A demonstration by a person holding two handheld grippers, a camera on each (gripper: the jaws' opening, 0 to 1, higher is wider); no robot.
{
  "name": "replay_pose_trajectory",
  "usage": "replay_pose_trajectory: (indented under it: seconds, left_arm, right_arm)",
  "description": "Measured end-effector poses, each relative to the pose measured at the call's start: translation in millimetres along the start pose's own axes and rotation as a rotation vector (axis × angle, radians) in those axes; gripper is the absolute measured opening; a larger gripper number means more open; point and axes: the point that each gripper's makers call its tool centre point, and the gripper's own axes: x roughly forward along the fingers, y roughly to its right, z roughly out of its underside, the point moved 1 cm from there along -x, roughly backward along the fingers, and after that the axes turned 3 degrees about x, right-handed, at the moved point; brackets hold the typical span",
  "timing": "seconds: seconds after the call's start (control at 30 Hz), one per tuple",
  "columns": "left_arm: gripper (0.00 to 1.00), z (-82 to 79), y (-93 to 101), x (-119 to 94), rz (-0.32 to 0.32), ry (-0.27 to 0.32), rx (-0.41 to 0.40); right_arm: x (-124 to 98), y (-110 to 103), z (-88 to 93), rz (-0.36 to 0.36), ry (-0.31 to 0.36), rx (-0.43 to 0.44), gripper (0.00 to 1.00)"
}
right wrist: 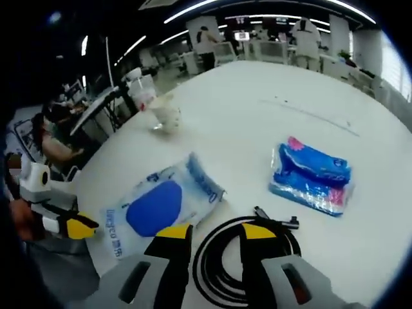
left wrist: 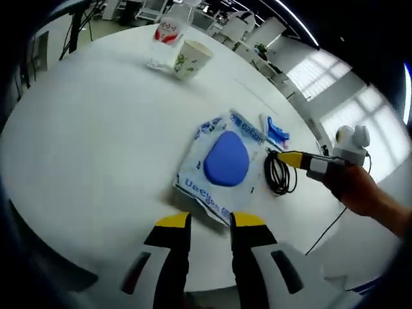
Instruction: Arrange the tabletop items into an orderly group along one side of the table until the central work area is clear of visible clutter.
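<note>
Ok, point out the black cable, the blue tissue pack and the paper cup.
Black cable [right wrist: 215, 257], right gripper view, left side of its coil.
Blue tissue pack [right wrist: 312, 174], right gripper view, middle of its top face.
Paper cup [left wrist: 191, 59], left gripper view, its printed side wall.

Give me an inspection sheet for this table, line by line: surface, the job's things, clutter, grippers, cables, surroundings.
Surface: white round table, mostly bare.
Job's things: clear packet with a blue pad near the close edge; blue tissue pack lying flat beyond the cable; paper cup and a red-and-white carton together at the far side.
Clutter: nothing seen beyond those items.
Grippers: left gripper open just short of the packet; right gripper open over the cable coil.
Cables: black coiled cable on the table beside the packet.
Surroundings: office desks and chairs, bright windows, people in the background.
</note>
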Motion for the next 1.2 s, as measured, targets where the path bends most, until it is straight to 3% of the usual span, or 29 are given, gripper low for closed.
replay_pose_trajectory:
  seconds: [0.33, 0.5, 0.7, 1.2]
  left_arm:
    - [0.19, 15.6, -2.6, 5.1, -0.003, -0.009, -0.096]
    - [0.19, 12.1, 5.9, 7.1, 0.017, 0.011, -0.101]
    - [0.19, 19.9, 11.5, 9.5, 0.029, 0.011, -0.118]
    - [0.18, 24.0, 19.7, 15.2, 0.034, 0.038, -0.172]
  right_arm:
    - [9.6, -11.3, -1.9, -0.017, -0.062, -0.072, 0.27]
    - [19.1, -12.8, -6.2, -0.013, -0.099, -0.11, 0.28]
    - [38.2, 1.2, -21.4, -0.013, -0.137, -0.164, 0.28]
    - [50.1, -9.1, -30.8, -0.042, -0.211, -0.272, 0.26]
